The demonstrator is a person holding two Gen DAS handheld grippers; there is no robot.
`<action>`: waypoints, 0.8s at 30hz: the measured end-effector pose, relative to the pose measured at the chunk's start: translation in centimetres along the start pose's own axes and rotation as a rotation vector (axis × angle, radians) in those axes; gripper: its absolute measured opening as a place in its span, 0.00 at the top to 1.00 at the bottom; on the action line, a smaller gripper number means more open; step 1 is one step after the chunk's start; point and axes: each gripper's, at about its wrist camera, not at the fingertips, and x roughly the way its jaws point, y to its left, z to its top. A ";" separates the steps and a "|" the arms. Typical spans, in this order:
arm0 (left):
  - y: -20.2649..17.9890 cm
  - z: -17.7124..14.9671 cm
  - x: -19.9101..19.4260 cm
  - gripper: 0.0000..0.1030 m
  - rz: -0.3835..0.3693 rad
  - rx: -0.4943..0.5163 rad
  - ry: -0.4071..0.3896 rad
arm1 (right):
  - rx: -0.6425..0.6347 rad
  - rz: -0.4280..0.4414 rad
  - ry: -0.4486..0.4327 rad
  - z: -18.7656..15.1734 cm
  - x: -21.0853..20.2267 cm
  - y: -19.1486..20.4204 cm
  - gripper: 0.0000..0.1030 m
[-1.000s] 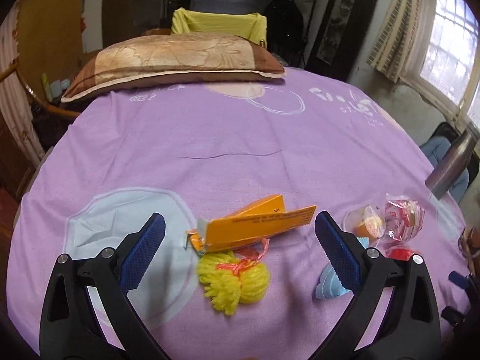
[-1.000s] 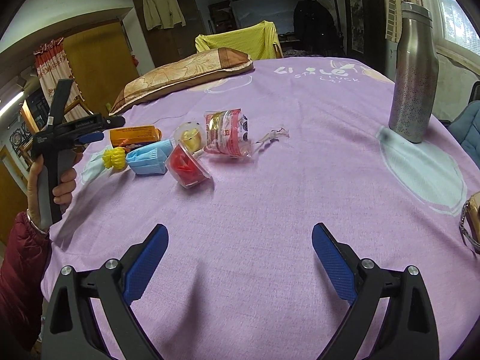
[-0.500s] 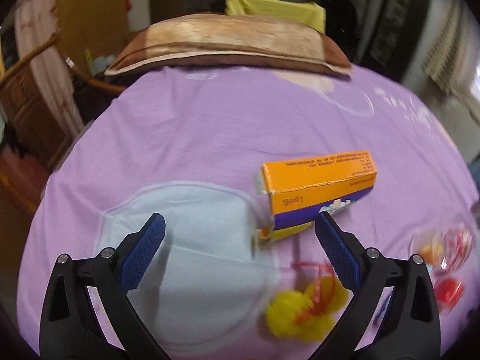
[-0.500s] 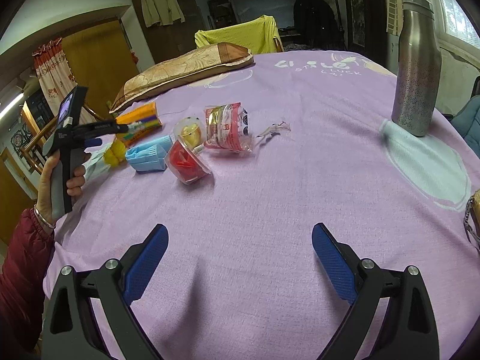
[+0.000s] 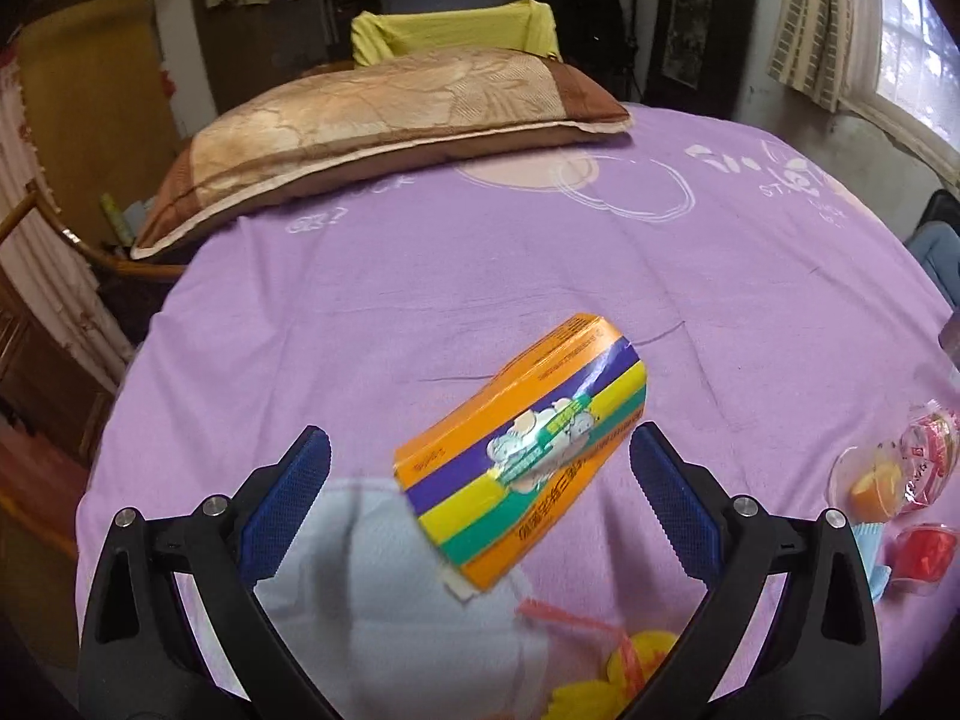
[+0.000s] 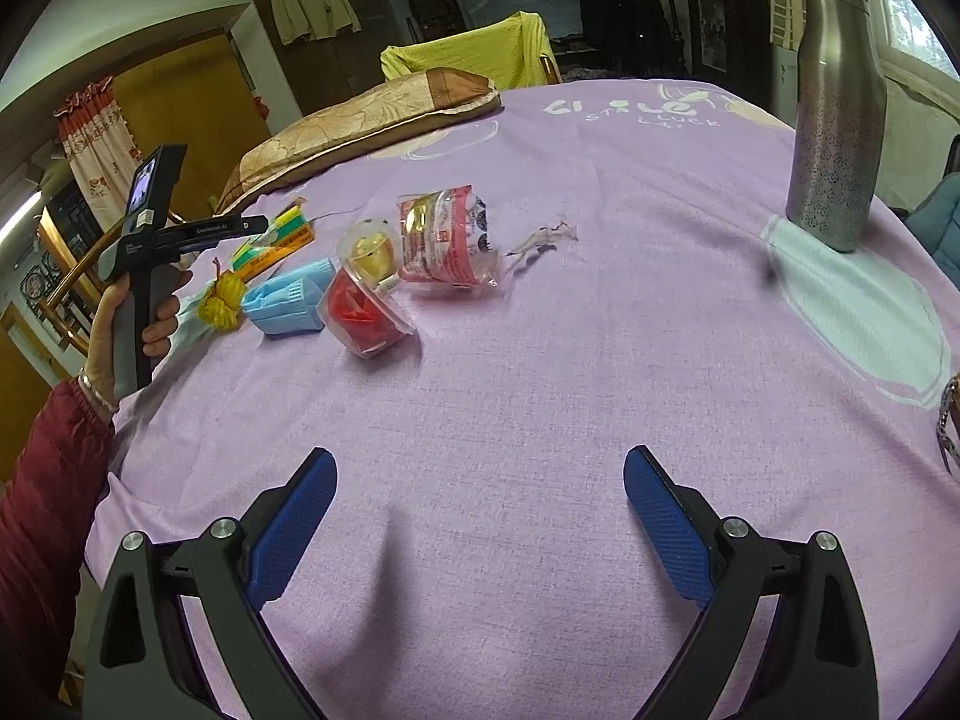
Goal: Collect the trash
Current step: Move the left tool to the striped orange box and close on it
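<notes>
Purple cloth (image 6: 540, 372): covers the whole table, printed with pale circles and white lettering.

Hand (image 6: 120, 324) with dark red sleeve (image 6: 42, 510), at the table's left edge: grips the handle of the left gripper (image 5: 480, 480). Jaws wide apart, holding nothing; in the left wrist view the blue pads (image 5: 288, 492) stand either side of the box, clear of it.

Orange box (image 5: 528, 456), with purple, yellow and green stripes: lies tilted on the cloth between the left gripper's fingers, one end over a pale blue patch. Whether it rests flat cannot be told.

Yellow pom-pom (image 6: 222, 303) with a red-orange string: just beside the box, on the near side.

Blue face mask (image 6: 288, 303), folded: touching or nearly touching the pom-pom, on its right.

Clear cup with red contents (image 6: 363, 315): against the mask's right end, tipped on its side.

Clear cup with yellow contents (image 6: 369, 252): just behind the red one.

Red and clear snack wrapper (image 6: 447, 237): beside the yellow cup, crumpled.

Scrap of clear film (image 6: 543, 240): near the wrapper, on its right, alone.

Right gripper (image 6: 480, 516): over bare cloth at the near edge, well apart from the trash; fingers spread wide, nothing between them.

Brown and tan pillow (image 6: 366, 120): at the far side of the table.

Steel bottle (image 6: 837, 114): upright, far right, on a pale circle
</notes>
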 end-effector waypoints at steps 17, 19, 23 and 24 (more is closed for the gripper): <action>-2.5 -1.0 3.5 0.06 0.045 0.131 0.070 | 0.041 0.001 0.059 0.2 1.1 -0.7 0.08; -2.1 -1.2 3.4 0.06 -0.020 0.080 0.109 | 0.046 0.006 0.059 0.2 1.1 -0.8 0.08; -3.5 -2.5 2.1 0.06 -0.075 0.096 0.136 | 0.050 0.023 0.056 0.2 1.1 -0.9 0.08; -4.0 -2.8 1.8 0.06 -0.074 0.106 0.129 | 0.051 0.028 0.055 0.2 1.0 -1.0 0.08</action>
